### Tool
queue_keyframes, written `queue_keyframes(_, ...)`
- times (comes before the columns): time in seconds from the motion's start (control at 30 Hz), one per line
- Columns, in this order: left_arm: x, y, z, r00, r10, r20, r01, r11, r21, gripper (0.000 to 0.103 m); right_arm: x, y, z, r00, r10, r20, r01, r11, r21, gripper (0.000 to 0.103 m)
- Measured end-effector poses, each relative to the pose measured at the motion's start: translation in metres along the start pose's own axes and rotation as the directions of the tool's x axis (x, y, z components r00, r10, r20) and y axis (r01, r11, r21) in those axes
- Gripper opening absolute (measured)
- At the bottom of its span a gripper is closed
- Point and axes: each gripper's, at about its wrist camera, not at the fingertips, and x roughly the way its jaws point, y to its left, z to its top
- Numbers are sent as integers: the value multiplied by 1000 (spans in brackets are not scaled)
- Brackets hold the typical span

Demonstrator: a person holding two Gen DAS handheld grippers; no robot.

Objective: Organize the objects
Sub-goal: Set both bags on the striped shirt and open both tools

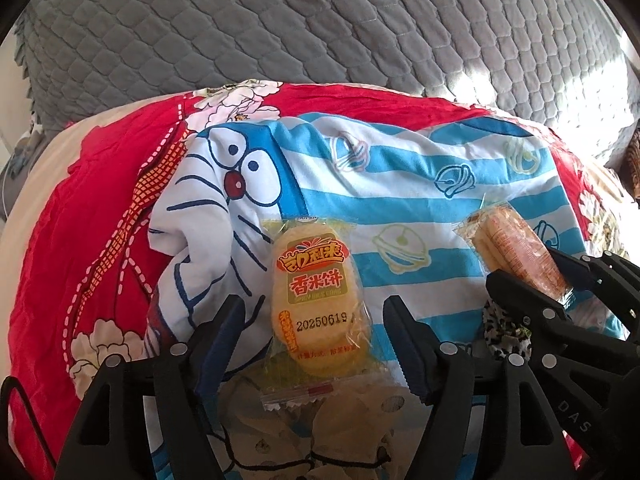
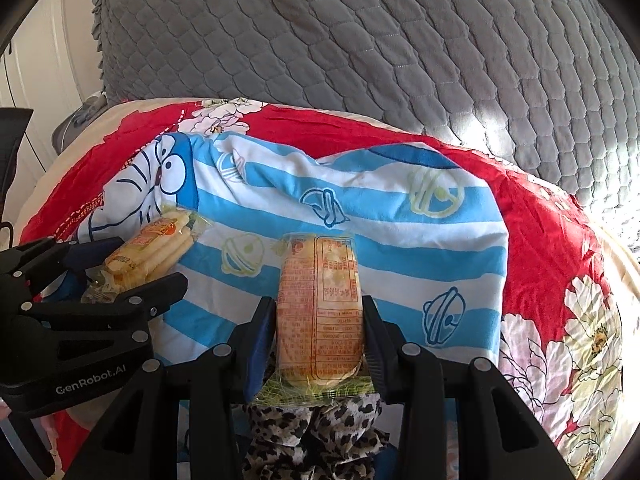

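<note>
A yellow rice-cracker packet (image 1: 316, 300) lies face up on the blue-striped cartoon cloth (image 1: 400, 184), between the fingers of my left gripper (image 1: 316, 340), which is open around it without touching. The same packet shows in the right wrist view (image 2: 154, 250) by the left gripper (image 2: 120, 264). My right gripper (image 2: 318, 320) is shut on a second cracker packet (image 2: 320, 308), label side up, held on edge. It also shows in the left wrist view (image 1: 516, 248), with the right gripper (image 1: 532, 276) at the far right.
A red floral quilt (image 1: 100, 208) lies under the striped cloth. A grey quilted cover (image 1: 320, 20) rises behind. A leopard-print fabric piece (image 2: 316, 432) sits below the right gripper. A pale drawstring bag (image 1: 320, 432) lies under the left gripper.
</note>
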Motion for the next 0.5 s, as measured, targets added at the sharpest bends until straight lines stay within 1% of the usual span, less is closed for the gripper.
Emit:
queue_keyframes(0.37,-19,-4,4,1000,-3,29,2,1000,22,74,-10,0,-1,1000,-6,2,6,1000,1,42)
queue_keyframes(0.5,-23,-3,4,999,-1,35,0,1000,18,74,-13,0,-1,1000,-3,7,3,1000,1,46)
